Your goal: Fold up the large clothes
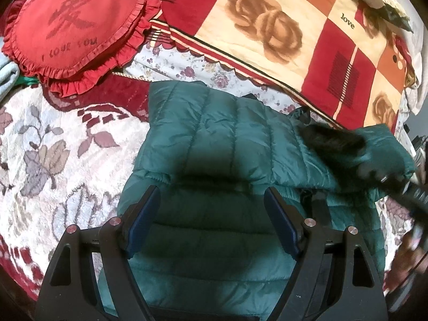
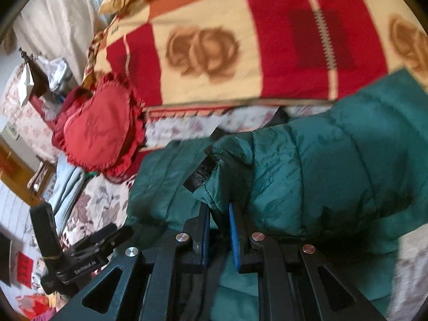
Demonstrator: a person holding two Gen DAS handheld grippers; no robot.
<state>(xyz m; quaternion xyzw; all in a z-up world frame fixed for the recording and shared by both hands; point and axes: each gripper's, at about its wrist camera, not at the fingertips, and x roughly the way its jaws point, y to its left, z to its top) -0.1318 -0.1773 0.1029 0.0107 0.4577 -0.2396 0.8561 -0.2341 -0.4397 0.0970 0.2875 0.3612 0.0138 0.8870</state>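
A dark green quilted puffer jacket lies on the bed, partly folded. My left gripper is open just above its lower part, jaws wide apart, holding nothing. My right gripper is shut on the jacket's sleeve near the black-lined cuff and holds it lifted over the jacket body. In the left wrist view the right gripper shows blurred at the right edge with the sleeve draped from it.
A red heart-shaped pillow lies at the far left. A folded red, cream and orange blanket lies behind the jacket. A floral bedspread covers the bed. Light blue folded cloth lies beside the pillow.
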